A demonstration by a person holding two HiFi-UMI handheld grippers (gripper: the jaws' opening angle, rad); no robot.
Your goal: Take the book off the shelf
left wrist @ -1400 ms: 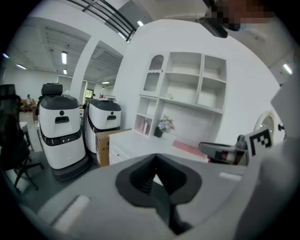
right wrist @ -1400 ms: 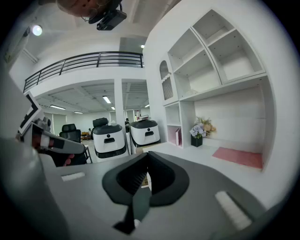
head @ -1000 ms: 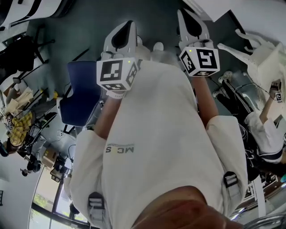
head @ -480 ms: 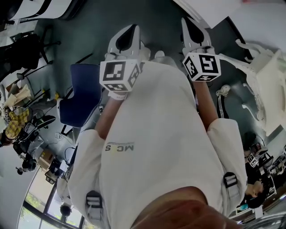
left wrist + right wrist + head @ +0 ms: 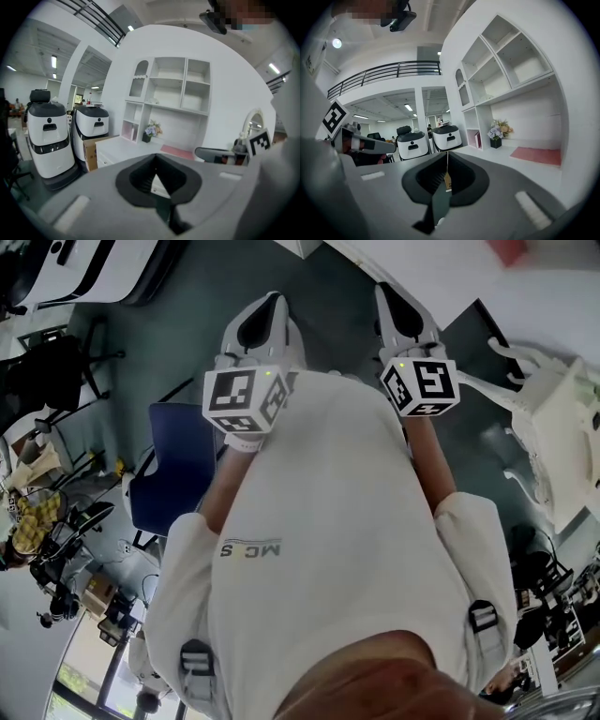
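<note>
Left gripper and right gripper both fully closed, holding nothing; dark-red upright book well ahead, right of right gripper's tips, in white shelf unit's low cubby beside potted flowers.

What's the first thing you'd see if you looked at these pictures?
The big white shelf unit stands ahead, with a pot of flowers on the counter below it. Two white-and-black machines stand on the floor to its left. The left gripper and right gripper point at it, fingers shut.
</note>
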